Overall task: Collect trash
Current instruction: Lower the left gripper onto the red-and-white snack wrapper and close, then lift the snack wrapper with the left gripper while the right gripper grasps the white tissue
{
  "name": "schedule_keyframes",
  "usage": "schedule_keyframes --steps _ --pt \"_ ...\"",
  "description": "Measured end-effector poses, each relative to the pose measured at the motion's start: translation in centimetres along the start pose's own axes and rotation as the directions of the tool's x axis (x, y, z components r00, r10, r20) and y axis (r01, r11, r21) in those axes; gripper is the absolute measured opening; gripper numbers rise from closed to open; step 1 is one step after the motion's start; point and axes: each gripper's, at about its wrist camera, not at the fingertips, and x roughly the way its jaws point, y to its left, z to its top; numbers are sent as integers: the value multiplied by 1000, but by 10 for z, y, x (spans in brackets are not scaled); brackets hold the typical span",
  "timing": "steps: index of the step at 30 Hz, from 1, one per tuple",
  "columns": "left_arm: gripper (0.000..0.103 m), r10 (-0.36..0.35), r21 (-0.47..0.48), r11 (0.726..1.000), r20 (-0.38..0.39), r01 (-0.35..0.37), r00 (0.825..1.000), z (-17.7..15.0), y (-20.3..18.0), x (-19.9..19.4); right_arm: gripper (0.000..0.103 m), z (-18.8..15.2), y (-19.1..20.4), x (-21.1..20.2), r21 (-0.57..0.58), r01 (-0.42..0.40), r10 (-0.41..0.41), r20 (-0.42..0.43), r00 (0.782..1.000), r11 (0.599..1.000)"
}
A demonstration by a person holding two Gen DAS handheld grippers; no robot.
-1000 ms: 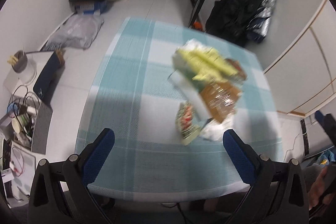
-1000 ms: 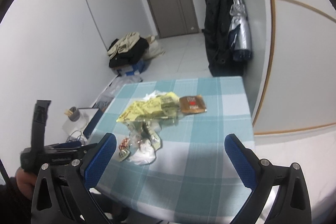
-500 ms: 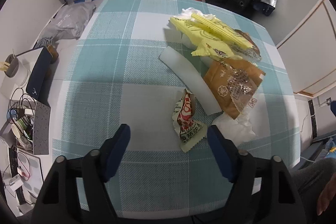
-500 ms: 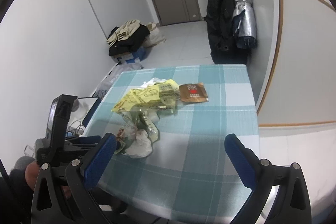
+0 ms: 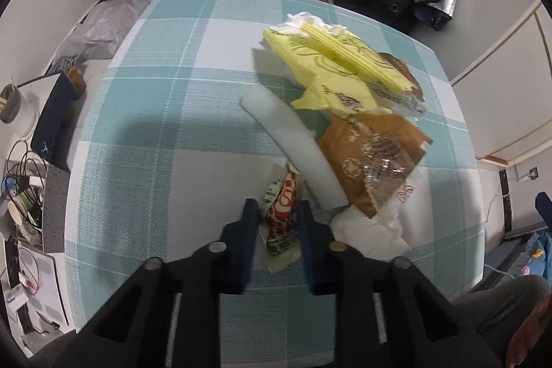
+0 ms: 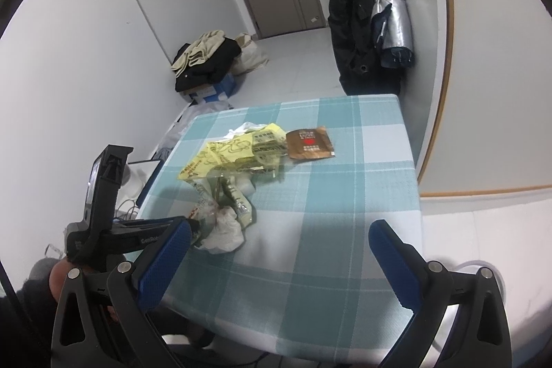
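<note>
1. L gripper (image 5: 277, 212): jaws closing, nearly together, w/ red-white snack wrapper (image 5: 281, 219) between the blue pads. Pads look right at its sides; firm pinch not certain yet.
2. Wrapper lies flat on checked tablecloth (image 5: 155, 133), near edge, its lower end under the tongs.
3. Just R of the L tongs: white crumpled tissue (image 5: 365, 230). Ahead-R: white foam strip (image 5: 296, 143), brown bag (image 5: 372, 157). Further ahead: yellow bags (image 5: 331, 64).
4. R gripper (image 6: 279, 257): jaws wide apart, nothing between, hanging over bare cloth; trash pile ahead-L of it, brown sachet (image 6: 309, 143) ahead.
5. Handling (judgement): wrapper is thin film, v. light, crinkly, slick; will fold, may slip out. Best pinch mid-body where it bunches, not flat sealed edge.
6. Tissue soft, squashes; foam light but bendy; take at the middle.
</note>
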Motion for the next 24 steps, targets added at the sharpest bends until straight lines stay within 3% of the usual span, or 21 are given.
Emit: schedule_keyframes --steps 12,15,24 --pt "15 -44 44 998 19 43 999 -5 -5 -17 103 -6 -3 -1 -13 72 -72 5 997 997" --pt "15 -69 44 997 29 68 997 -6 -6 -24 103 -8 4 -2 -55 117 -116 22 993 992" --pt "15 -152 33 988 116 149 982 -9 2 -59 99 -20 35 2 -183 125 -119 42 992 975"
